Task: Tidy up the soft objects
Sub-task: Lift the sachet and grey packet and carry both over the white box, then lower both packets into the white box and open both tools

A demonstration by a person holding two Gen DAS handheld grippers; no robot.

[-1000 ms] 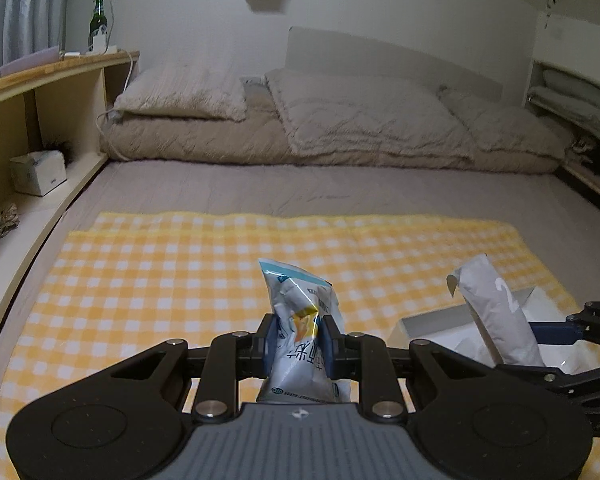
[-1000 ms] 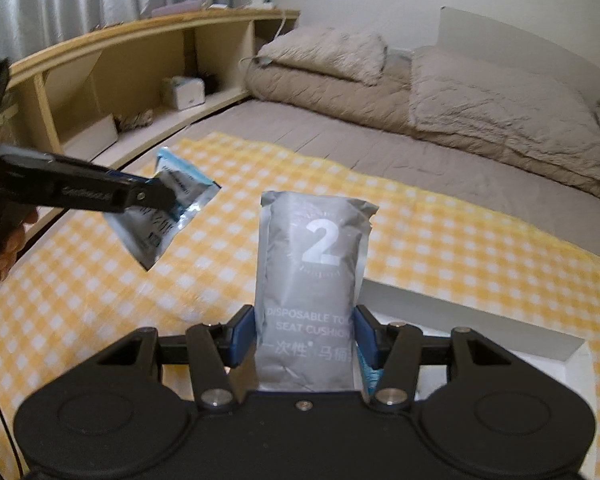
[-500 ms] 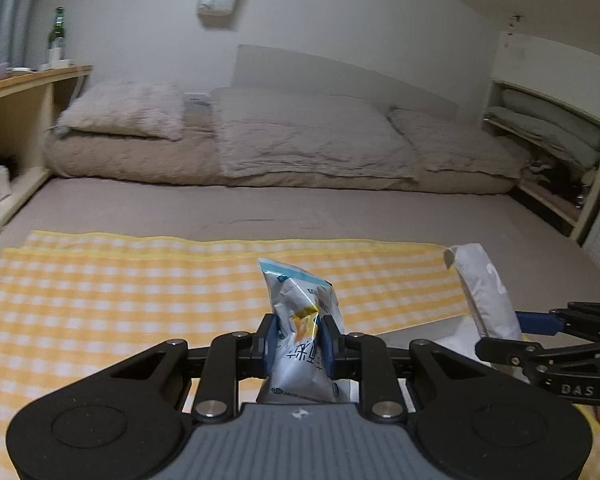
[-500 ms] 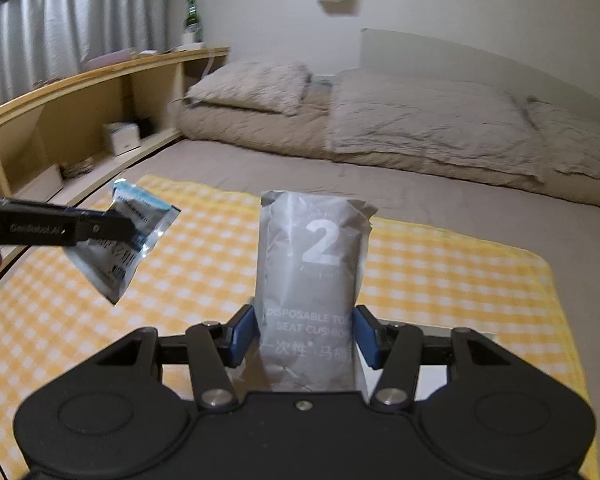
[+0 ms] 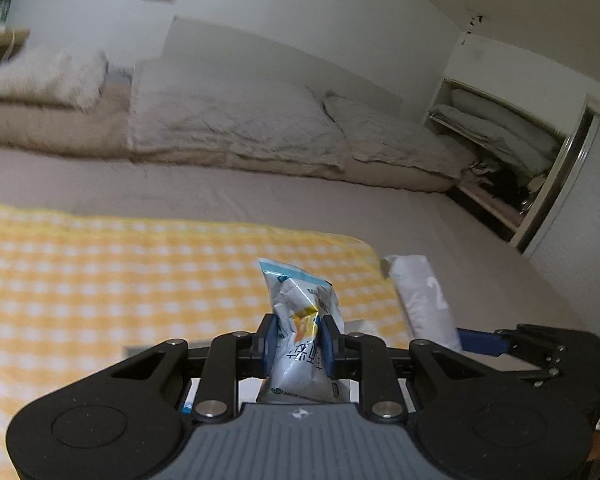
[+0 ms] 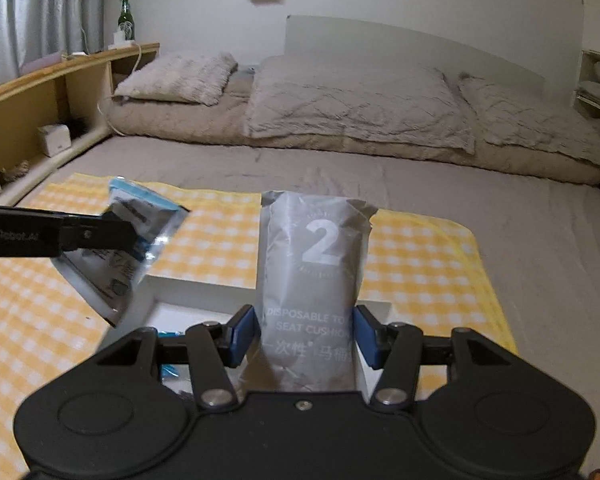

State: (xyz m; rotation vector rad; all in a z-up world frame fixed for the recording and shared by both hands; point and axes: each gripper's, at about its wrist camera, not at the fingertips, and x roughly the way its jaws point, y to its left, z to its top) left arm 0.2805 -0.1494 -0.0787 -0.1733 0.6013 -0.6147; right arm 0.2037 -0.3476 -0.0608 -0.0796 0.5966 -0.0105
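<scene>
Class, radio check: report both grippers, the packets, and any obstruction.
Left gripper shut on blue-white packet. Right gripper shut on grey packet. Both above white box. Nothing in the way.

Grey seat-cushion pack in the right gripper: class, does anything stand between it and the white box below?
Nothing visible does. The grey seat-cushion pack, clamped in the right gripper, hangs over the white box, whose opening looks clear.
</scene>
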